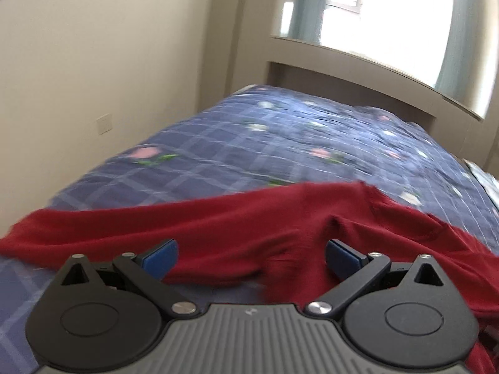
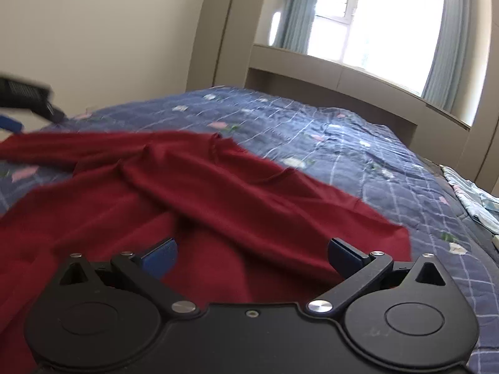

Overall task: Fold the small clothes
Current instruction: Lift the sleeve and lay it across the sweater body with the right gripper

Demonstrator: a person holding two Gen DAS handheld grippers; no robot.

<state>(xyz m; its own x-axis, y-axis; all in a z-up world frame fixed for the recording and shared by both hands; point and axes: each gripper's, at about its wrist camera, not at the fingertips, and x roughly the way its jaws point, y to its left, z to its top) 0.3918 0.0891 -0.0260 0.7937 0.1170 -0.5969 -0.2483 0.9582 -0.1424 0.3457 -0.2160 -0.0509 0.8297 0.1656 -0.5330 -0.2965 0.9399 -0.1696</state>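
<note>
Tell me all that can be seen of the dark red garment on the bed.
The dark red garment is one plain piece of soft, thin-looking fabric, with no print visible. It lies loosely spread and rumpled on the blue checked quilt, with several raised creases near its middle, so it is not yet neatly folded. One long part stretches away toward the left gripper. Both grippers are open just above or at its near edge; the right gripper grasps nothing. Its type cannot be told.

Dark red garment (image 2: pixel 199 199) on blue checked floral bedspread (image 2: pixel 343 143)
</note>
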